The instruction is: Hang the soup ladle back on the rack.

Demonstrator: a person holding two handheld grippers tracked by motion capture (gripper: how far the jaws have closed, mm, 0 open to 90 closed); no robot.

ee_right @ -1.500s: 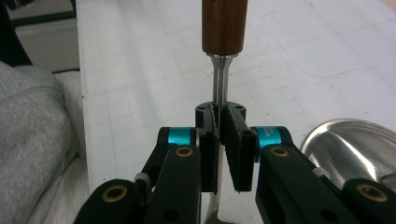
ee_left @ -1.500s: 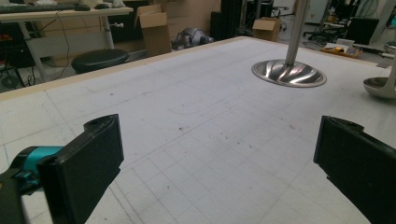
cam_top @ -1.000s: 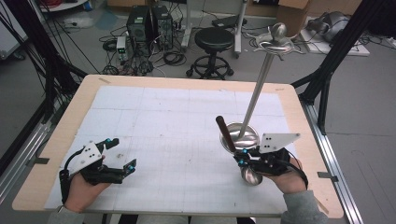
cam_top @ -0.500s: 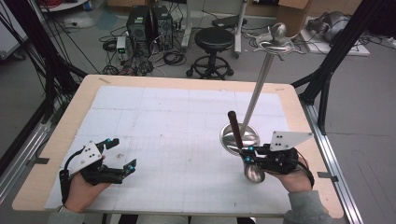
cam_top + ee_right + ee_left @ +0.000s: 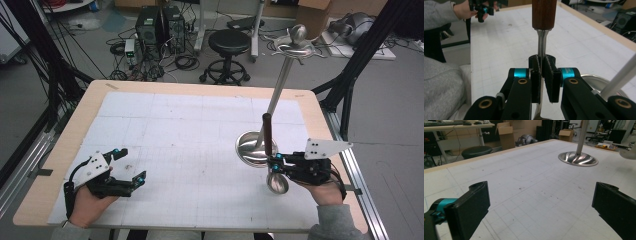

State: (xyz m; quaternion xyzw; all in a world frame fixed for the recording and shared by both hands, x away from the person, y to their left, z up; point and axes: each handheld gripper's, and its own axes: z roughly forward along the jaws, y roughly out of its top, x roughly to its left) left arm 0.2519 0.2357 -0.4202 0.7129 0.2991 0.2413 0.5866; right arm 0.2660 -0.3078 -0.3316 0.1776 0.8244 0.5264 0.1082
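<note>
Ladle (image 5: 270, 150): held upright near the right front of the desk, dark wooden handle pointing up, polished metal bowl (image 5: 277, 183) hanging low just above the mat.
Right gripper (image 5: 274, 165): jaws closed narrowly on the ladle's thin metal shank, just below the wooden grip, as seen in the right gripper view (image 5: 543, 77).
Left gripper (image 5: 134, 181): rested on the front left of the desk, jaws spread wide with nothing between them; bare mat is seen between the pads in the left gripper view.
Stand (image 5: 257, 148): shiny fluted round base set on the mat just behind the ladle, with a tall slanting pole topped by a hooked crown (image 5: 295, 46); presumably a rack for hanging utensils.
Desk (image 5: 165, 90): wooden-edged, covered by a white gridded mat.
Handling, judged: ladle is stiff and fairly light, but bowl-heavy; polished steel shank is likely slippery and may pivot in a narrow pinch.
Grasp point, judged: wooden grip or the shank right beneath it is preferred; the rounded bowl offers poor purchase.
Risk, judged: stand may be tipped if its pole is knocked.
</note>
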